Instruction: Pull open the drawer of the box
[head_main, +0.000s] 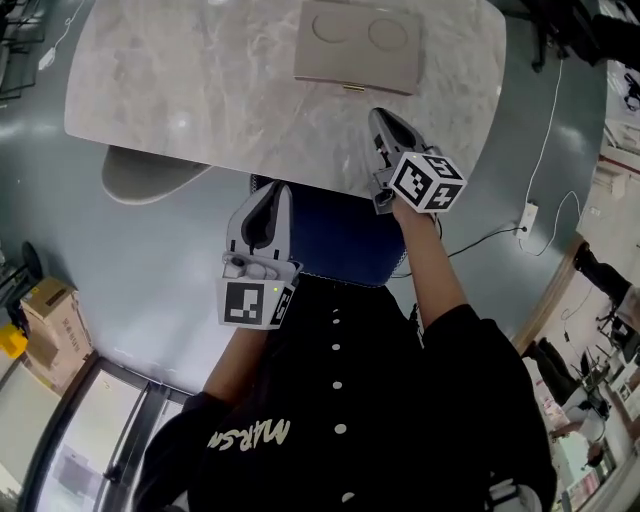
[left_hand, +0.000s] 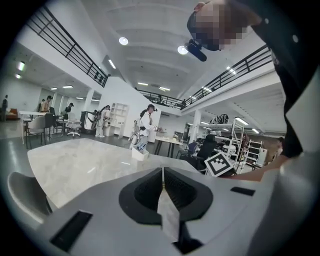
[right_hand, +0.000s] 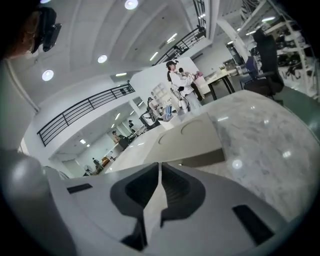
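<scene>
From above: the box (head_main: 358, 45) lies flat on the far side of the table (head_main: 200, 90), a small gold pull (head_main: 352, 89) on its near edge. The right gripper (head_main: 385, 122) is just short of that edge, nose aimed at the box. The left gripper (head_main: 272, 195) hangs well back from the box, off the table and beside the chair (head_main: 340, 245).

Left gripper view: jaws pressed together, nothing between them. I can't pick out the box from here, only bare marble ahead.

Right gripper view: jaws closed tip to tip here too, holding nothing. The box sits just beyond the tips, and the drawer (right_hand: 202, 159) shows as a darker front face that looks flush, so I'd say not yet pulled.

This reads as the approach, with no contact made. Next, I reckon, the right claw must open, drop to the pull, close on it, then draw straight back toward the person. The left could steady the box so it doesn't slide.
</scene>
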